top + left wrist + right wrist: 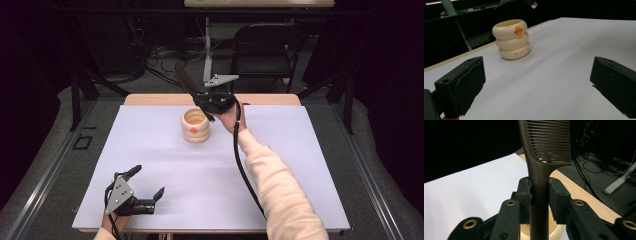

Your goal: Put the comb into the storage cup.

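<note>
The right gripper (pixel 214 102), raised over the far side of the table (pixel 300 165), is clamped on the handle of a dark comb (pixel 186 81). The comb's long axis slants up and away to the left, teeth uppermost. Its lower tip hangs just above the right rim of the cream holder (pixel 195 126), a cup shaped like three stacked rings with its mouth open upward. The holder stands well inside the far edge, bare tabletop on every side. The left gripper (pixel 145 187) rests at the near left corner, jaws spread wide and empty, much farther from the holder. Judged next: straighten the comb and lower it into the mouth.
</note>
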